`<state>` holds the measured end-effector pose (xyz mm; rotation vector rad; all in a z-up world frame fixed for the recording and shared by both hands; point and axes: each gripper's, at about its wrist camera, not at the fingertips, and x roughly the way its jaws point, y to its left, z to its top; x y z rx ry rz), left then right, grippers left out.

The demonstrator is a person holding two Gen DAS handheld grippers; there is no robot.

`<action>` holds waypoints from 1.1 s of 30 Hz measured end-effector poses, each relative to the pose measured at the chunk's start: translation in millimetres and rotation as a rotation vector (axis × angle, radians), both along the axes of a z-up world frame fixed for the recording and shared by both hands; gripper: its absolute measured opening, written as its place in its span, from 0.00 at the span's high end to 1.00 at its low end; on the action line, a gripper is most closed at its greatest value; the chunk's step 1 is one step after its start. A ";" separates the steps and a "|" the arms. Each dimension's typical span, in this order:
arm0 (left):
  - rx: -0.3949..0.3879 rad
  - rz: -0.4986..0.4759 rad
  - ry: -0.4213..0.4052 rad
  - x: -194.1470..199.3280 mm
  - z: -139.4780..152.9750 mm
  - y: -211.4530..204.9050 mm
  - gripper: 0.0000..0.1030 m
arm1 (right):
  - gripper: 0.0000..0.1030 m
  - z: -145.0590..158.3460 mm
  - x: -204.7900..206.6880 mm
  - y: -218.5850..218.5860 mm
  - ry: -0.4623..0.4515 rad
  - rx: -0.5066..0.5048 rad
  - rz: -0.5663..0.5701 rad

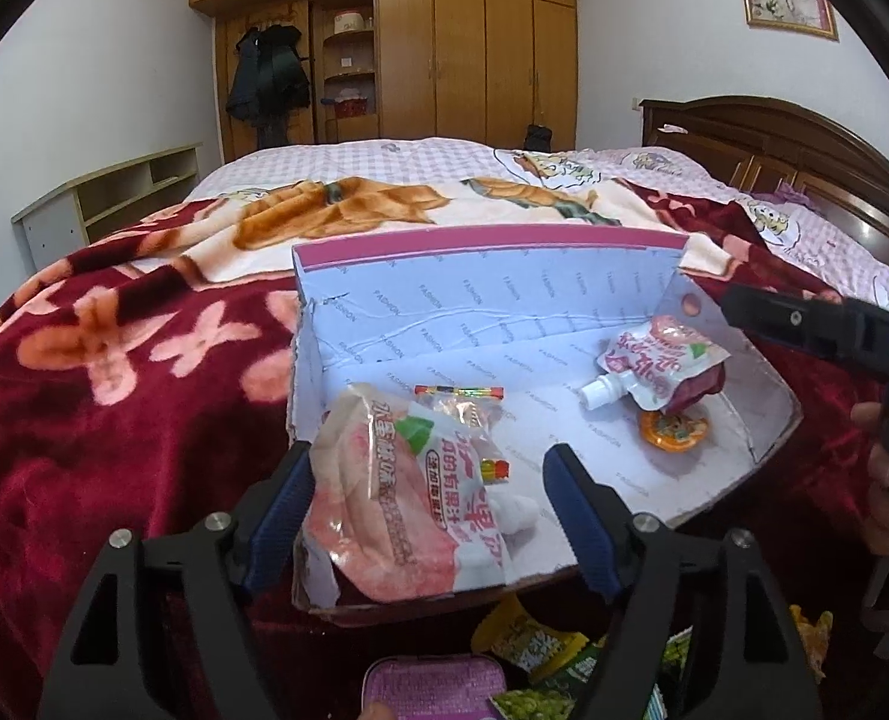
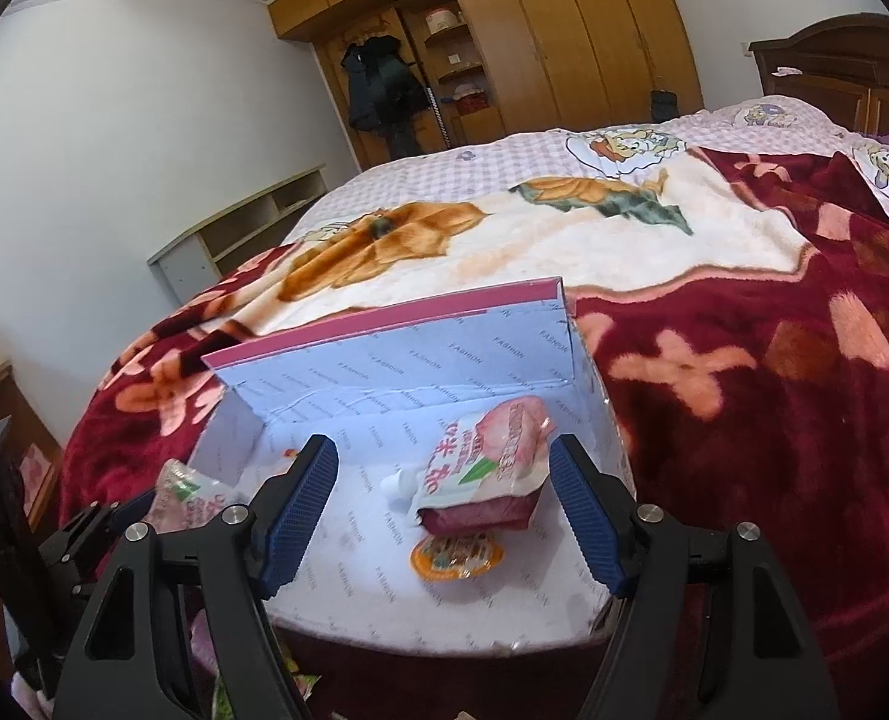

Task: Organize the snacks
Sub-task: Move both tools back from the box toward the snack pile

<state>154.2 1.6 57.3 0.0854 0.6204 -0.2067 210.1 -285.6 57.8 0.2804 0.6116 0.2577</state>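
Bedroom furniture frames the scene: a wooden wardrobe point(image 1: 444, 48) on the far wall, a dark headboard point(image 1: 762, 138) at the right, and a bed spread with a red floral blanket point(image 1: 114, 372). On that blanket sits a shallow cardboard box point(image 1: 462, 306), its lid propped upright along the far edge.

The left gripper point(image 1: 429, 504) has its jaws spread, and a pink peach pouch point(image 1: 384, 516) lies between them at the box's near left corner; the left pad sits close to its edge, though whether it touches I cannot tell. The right gripper point(image 2: 444, 504) is open too, around a second pink pouch point(image 2: 492, 468) resting on a small orange cup point(image 2: 453, 555) near the box's right wall, neither pad pressing it.

Both pouches look released into the box. To finish the step well, each gripper should probably back straight out without dragging foil. More green packets point(image 1: 540, 660) and a pink tin point(image 1: 432, 690) wait outside the near edge.
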 end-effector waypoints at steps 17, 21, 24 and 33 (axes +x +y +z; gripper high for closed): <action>-0.006 0.030 -0.012 -21.5 6.3 7.6 0.16 | 0.27 -0.6 -43.0 -2.1 -0.002 0.032 0.029; -0.016 0.033 0.004 -30.4 4.3 15.6 0.16 | 0.27 -4.6 -52.9 -4.0 0.010 0.042 0.027; -0.020 0.042 0.019 -39.1 1.1 21.8 0.16 | 0.27 -8.7 -60.9 -5.9 0.023 0.053 0.024; 0.005 0.051 0.058 -64.7 -12.6 29.2 0.16 | 0.27 -16.0 -81.0 -5.9 0.045 0.079 0.039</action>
